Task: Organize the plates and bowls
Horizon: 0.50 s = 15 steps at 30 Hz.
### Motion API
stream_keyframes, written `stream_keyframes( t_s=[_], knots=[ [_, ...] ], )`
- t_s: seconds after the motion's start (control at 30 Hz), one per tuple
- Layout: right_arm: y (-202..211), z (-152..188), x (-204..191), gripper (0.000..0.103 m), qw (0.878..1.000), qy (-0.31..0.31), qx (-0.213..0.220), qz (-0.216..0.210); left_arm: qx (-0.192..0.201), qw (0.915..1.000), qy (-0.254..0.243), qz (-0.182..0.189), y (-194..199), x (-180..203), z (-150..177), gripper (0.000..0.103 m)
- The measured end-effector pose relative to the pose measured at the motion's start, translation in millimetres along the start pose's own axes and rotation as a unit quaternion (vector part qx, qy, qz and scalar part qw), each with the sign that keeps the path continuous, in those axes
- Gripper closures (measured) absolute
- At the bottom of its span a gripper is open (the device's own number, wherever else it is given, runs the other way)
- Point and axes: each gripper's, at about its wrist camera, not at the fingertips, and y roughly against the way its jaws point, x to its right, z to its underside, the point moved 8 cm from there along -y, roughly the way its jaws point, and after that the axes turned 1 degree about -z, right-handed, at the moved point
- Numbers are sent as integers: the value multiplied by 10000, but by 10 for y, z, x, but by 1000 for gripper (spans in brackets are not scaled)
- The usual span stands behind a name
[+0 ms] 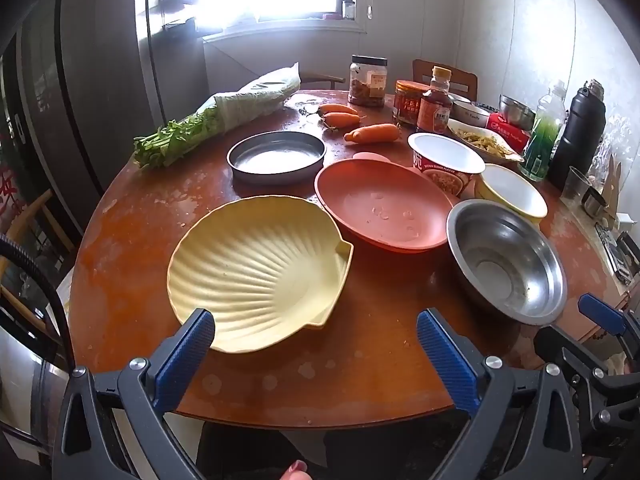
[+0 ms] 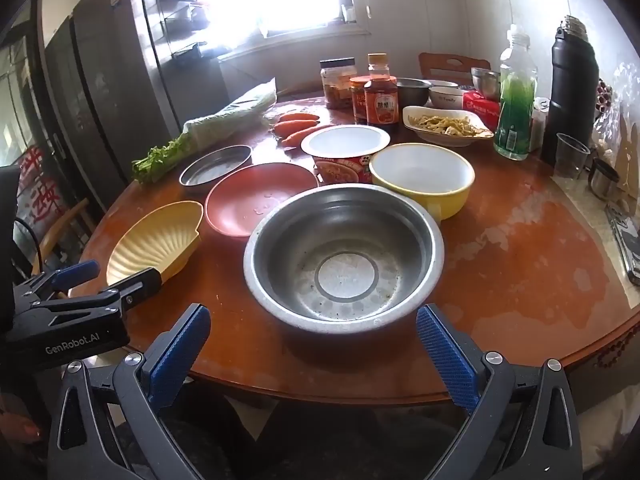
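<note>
1. The left gripper [image 1: 316,334] is wide open and holds nothing; it hangs at the near edge of the surface [image 1: 132,240], its left pad overlapping the near rim of the shell plate [image 1: 256,268] in the left wrist view, though contact cannot be told.
2. The right gripper [image 2: 314,330] is also wide open and empty, its fingers flanking the near side of the steel bowl [image 2: 344,256] without touching it.
3. The shell plate, pale yellow and ribbed, lies at the near left of the surface.
4. The pink plate [image 1: 384,208] sits just behind and right of the shell plate, between it and the steel bowl, with a few water drops inside.
5. The steel pan [image 1: 276,154], round and shallow, lies behind the shell plate, near the greens [image 1: 208,120].
6. The yellow bowl [image 2: 424,178], white inside, stands just behind the steel bowl, beside the noodle cup [image 2: 346,152].
7. Three carrots [image 1: 372,133] lie behind the pan.
8. Jars [image 1: 368,80], a sauce bottle [image 2: 380,96], a dish of food [image 2: 446,124], a green bottle [image 2: 516,92] and a black flask [image 2: 572,80] crowd the far right.
</note>
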Motion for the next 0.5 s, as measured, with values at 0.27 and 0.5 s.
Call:
stream_keyframes(
  t_s=[0.27, 0.5],
  knots=[
    [21, -12, 12, 0, 10000, -4, 20, 65, 22, 10000, 43, 16, 22, -21, -14, 1],
    [23, -12, 7, 0, 10000, 10, -7, 75, 4, 10000, 44, 14, 23, -25, -28, 1]
  ],
)
